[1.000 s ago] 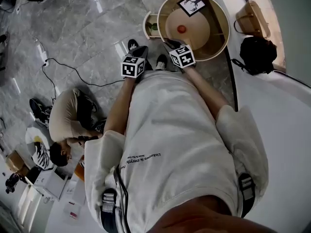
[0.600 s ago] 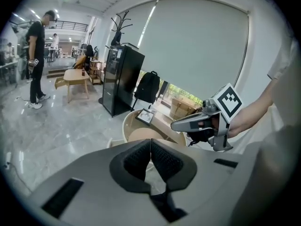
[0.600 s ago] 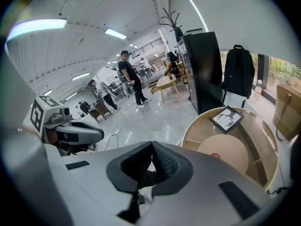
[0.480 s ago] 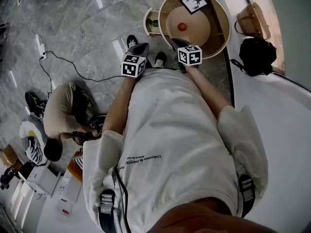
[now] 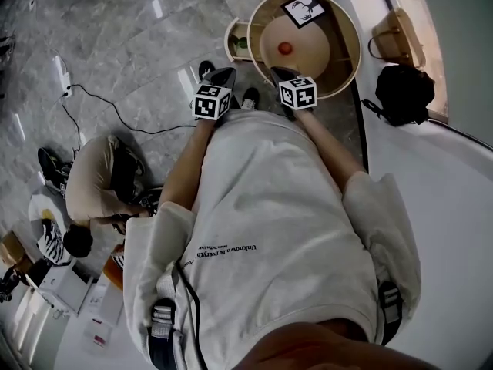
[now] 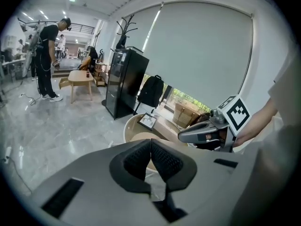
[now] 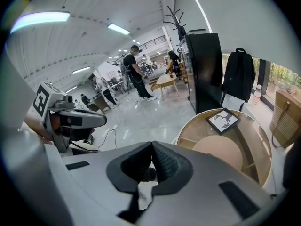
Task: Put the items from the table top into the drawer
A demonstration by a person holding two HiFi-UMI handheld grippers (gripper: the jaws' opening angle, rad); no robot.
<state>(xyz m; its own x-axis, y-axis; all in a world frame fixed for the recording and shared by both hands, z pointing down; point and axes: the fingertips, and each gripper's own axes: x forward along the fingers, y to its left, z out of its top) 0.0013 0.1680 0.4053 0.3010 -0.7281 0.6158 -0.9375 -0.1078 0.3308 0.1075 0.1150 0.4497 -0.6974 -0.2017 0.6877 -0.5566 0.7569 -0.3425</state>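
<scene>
My left tool (image 6: 150, 147) and right tool (image 7: 153, 147) both pinched together, empty, held short of tabletop (image 5: 350, 60) (no reach from here). On it: frame (image 5: 302, 8), red item (image 5: 285, 48); drawer (image 5: 239, 41) stands open beside, ready to receive.

The round table (image 5: 343, 68) is tan, its small item (image 5: 285, 48) red (the floor (image 5: 139, 45) veined grey).

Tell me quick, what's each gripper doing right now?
Left gripper: closed, nothing between its jaws.
Right gripper: closed, nothing held.
</scene>
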